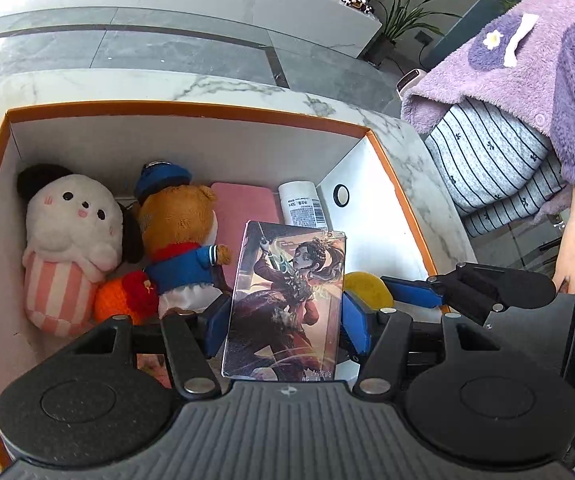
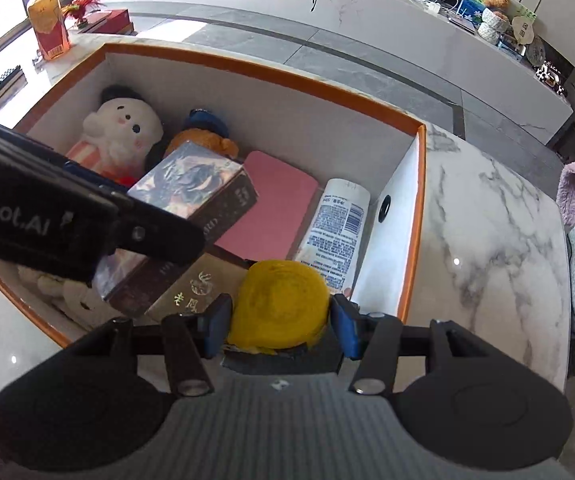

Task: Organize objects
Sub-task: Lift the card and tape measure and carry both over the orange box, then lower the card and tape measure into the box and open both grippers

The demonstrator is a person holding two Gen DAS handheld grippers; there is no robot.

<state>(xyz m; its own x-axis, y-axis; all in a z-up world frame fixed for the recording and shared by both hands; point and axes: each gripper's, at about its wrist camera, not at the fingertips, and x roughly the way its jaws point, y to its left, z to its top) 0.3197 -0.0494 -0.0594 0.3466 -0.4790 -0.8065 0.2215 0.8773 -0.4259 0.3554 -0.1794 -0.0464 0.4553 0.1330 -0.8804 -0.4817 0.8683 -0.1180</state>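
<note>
The left gripper (image 1: pixel 283 320) clamps a glossy, flat-sided card box (image 1: pixel 287 304) printed with a red-clad figure, its blue pads pressed on both long sides at the frame's lower centre. The right gripper (image 2: pixel 279 320) grips a round yellow roll (image 2: pixel 281 304), matte and slightly wrinkled, pads against its flanks, jaws roughly half spread. Both hang over the orange-rimmed bin (image 1: pixel 191 110) with smooth white walls, standing on veined marble. Inside, at left, lie a fuzzy white plush (image 1: pixel 71 236) in pink stripes and a brown bear (image 1: pixel 183 236) in blue; toward the middle a flat pink pad (image 2: pixel 271 208), and right of it a white tube (image 2: pixel 339 228).
</note>
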